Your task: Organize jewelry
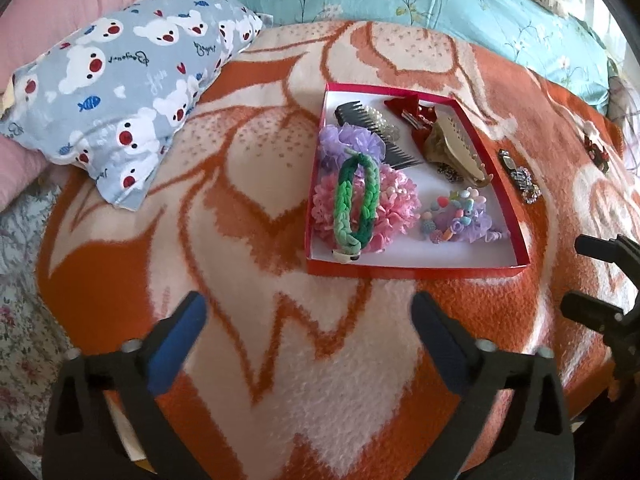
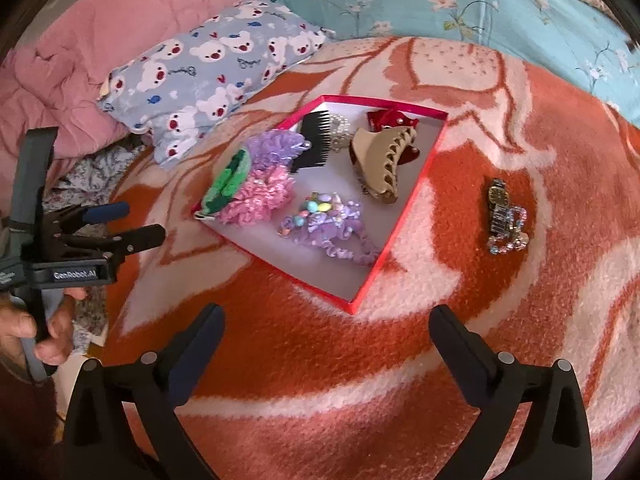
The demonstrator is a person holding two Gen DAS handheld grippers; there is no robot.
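Observation:
A red box (image 1: 416, 267) (image 2: 400, 224) lies on the orange and white blanket. It holds a green braided band (image 1: 354, 204), pink (image 1: 396, 204) and purple scrunchies, a black comb (image 2: 314, 140), a beige claw clip (image 2: 380, 164), a red clip and a beaded bracelet (image 1: 456, 216). A watch with a beaded bracelet (image 2: 505, 216) (image 1: 520, 178) lies on the blanket right of the box. A small red ornament (image 1: 596, 152) lies farther right. My left gripper (image 1: 308, 328) (image 2: 144, 224) is open and empty in front of the box. My right gripper (image 2: 326, 336) (image 1: 576, 276) is open and empty.
A blue bear-print pillow (image 1: 120, 92) lies left of the box. A pink quilt (image 2: 100, 40) and a turquoise floral quilt (image 2: 460, 4) bound the far side. A floral sheet (image 1: 20, 280) shows at the blanket's left edge.

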